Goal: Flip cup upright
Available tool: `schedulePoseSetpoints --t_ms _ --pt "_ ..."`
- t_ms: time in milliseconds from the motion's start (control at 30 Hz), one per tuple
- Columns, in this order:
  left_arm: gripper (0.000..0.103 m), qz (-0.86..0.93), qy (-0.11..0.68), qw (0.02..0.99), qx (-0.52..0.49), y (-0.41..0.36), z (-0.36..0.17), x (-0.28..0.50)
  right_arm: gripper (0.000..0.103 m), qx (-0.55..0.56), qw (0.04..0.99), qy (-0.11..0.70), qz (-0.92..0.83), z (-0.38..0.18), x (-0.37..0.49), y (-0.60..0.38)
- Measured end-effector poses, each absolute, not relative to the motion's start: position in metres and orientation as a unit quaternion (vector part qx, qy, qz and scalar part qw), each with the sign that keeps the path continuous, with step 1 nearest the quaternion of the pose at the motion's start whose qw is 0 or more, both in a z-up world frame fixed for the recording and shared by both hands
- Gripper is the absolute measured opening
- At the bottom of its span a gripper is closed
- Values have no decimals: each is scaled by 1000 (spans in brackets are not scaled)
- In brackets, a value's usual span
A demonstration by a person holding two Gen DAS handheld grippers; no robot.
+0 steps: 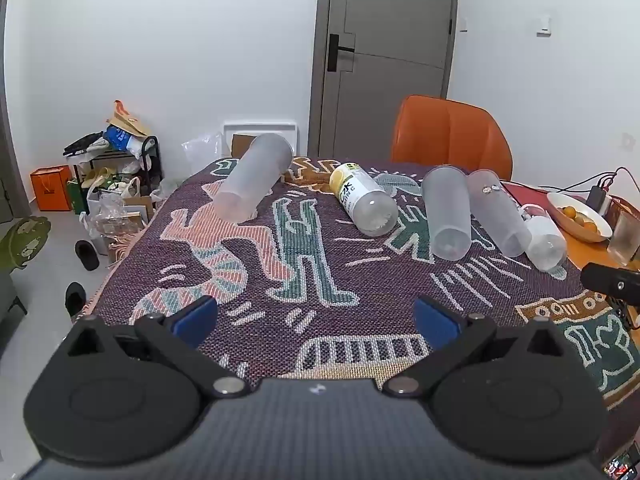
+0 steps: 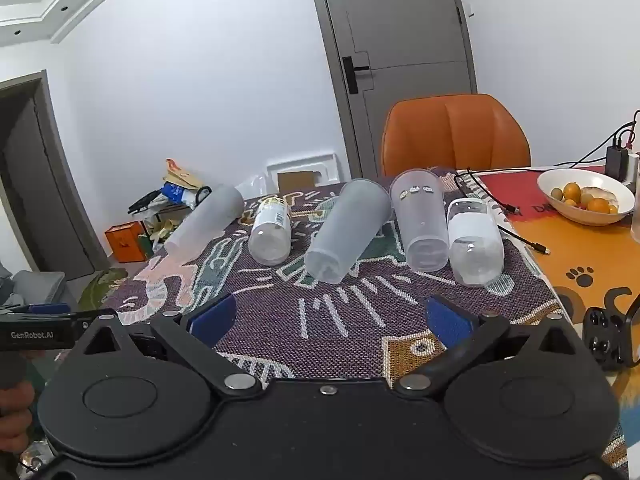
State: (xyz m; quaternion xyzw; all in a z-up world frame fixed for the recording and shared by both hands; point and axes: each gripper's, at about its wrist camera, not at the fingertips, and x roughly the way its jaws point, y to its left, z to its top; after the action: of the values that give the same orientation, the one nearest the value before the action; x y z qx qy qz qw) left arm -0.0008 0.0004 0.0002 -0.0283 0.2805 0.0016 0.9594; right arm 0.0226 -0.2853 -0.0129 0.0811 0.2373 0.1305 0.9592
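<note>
Left view: left tongs (image 1: pixel 316 320) apart, empty. Cup (image 1: pixel 254 178) lies ahead-left on cloth (image 1: pixel 360 280), base toward tongs, axis running away.
Right view: right tongs (image 2: pixel 330 322) apart, empty; cup (image 2: pixel 206 220) far left. Left hand nearer.

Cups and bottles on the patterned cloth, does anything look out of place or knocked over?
Yes. All three frosted cups and both bottles lie on their sides on the cloth; none stands upright. No spill shows. Both grippers are open, holding nothing.
</note>
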Motion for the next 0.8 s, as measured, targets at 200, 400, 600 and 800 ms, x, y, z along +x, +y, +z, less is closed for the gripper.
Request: schedulePoseSetpoints --t_ms 200,400,600,800 --pt "103 5 285 958 -24 -1 1 0 103 81 957 243 133 -15 21 -279" --pt "103 5 285 958 -27 1 3 1 103 78 955 255 129 -19 23 -280" --pt "103 7 284 958 -30 2 3 1 103 75 955 256 129 -17 24 -281" --pt "103 9 285 958 -31 4 3 0 103 71 955 257 130 -17 24 -280"
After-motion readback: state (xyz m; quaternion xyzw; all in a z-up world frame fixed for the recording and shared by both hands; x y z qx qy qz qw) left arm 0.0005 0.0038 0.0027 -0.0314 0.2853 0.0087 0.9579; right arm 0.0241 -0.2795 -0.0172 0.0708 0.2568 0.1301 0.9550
